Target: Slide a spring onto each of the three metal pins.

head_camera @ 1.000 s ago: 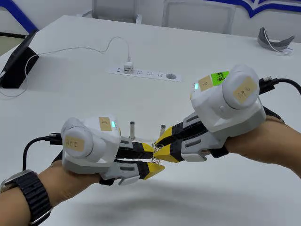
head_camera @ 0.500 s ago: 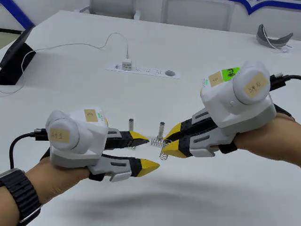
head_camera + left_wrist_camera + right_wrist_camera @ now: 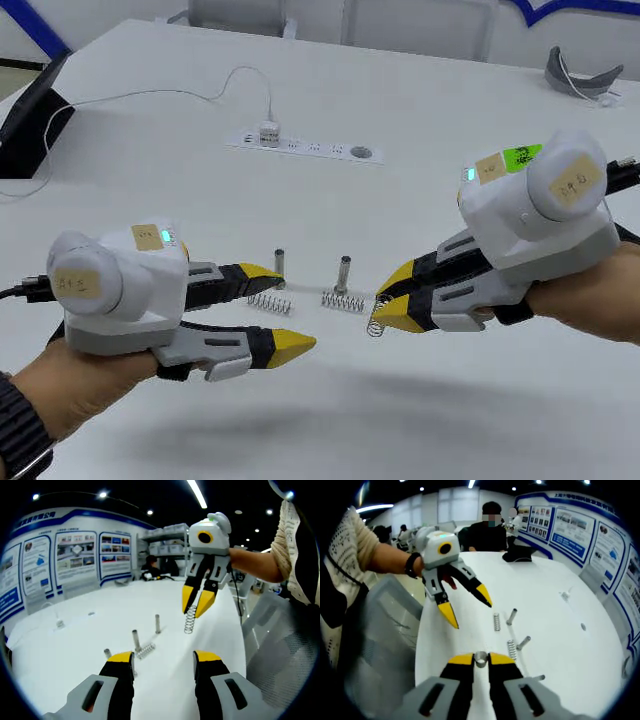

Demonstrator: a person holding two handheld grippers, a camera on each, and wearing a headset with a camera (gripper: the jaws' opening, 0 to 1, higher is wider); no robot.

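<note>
No pins (image 3: 135,640) carry a spring yet: my right gripper (image 3: 380,307) pinches one spring (image 3: 189,620), my left gripper (image 3: 296,309) gapes empty, and two springs (image 3: 342,301) lie between them.

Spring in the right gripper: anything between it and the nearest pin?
Nothing visible. The spring hangs from the right gripper just beside the nearest pin, with open air between them. A loose spring lies flat on the table at that pin's base, well below its top.

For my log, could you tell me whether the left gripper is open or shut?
Open: the left gripper has its yellow-tipped jaws spread wide apart.
</note>
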